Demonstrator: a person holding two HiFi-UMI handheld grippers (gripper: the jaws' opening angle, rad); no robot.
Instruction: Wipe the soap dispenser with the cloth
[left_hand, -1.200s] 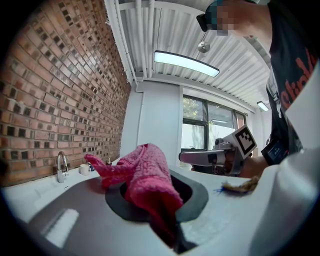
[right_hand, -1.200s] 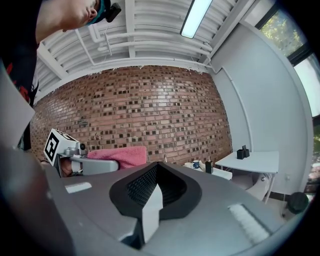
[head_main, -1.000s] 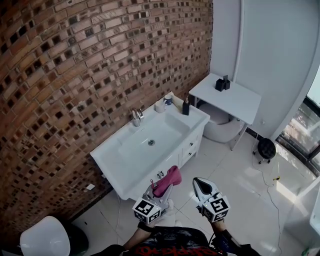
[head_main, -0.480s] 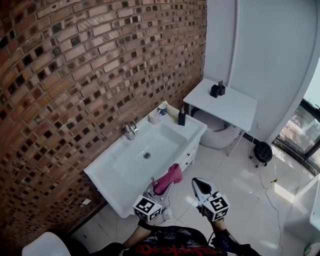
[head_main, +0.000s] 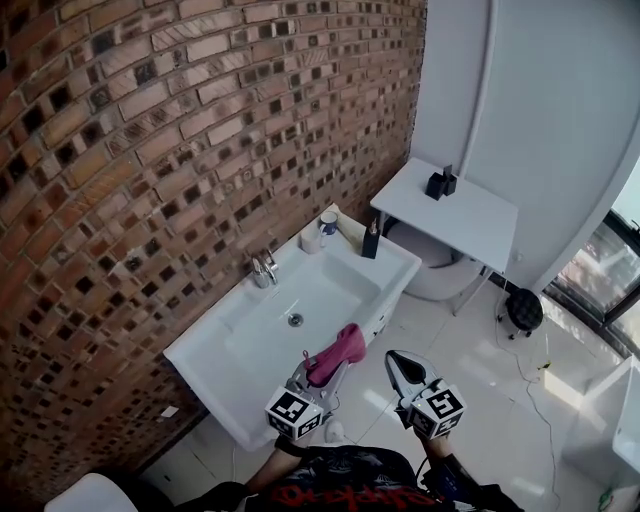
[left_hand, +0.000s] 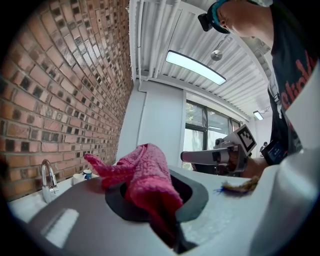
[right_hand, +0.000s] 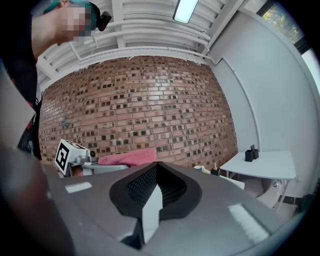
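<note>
Since the soap dispenser (head_main: 371, 240) stands upright on the far right corner of the sink counter (head_main: 215, 345), it lies ahead and slightly to the right of both grippers, across the basin (head_main: 310, 295) and well apart from either. Its long axis is vertical: a slim dark bottle narrowing to a pump head, probably smooth hard plastic, and likely to tip if pushed from one side only. A cup (head_main: 328, 222) sits near it along the back edge, and the faucet (head_main: 264, 268) stands further left, under the rough brick wall (head_main: 150, 150).

The cloth (head_main: 338, 352) is pink, nubbly and soft, bunched into a loose fold. The left gripper (head_main: 318, 380) is clamped on it, with most of the fabric spilling forward past the jaw tips. The right gripper (head_main: 400, 360) is closed with nothing between its ribbed dark pads. Both point level toward the sink, side by side near its front edge.

The right gripper is marginally nearer in line to the bottle, so it is the likely one to steady it. The left must cross rightward over the glossy white ceramic to bring the fabric against the bottle's side.
</note>
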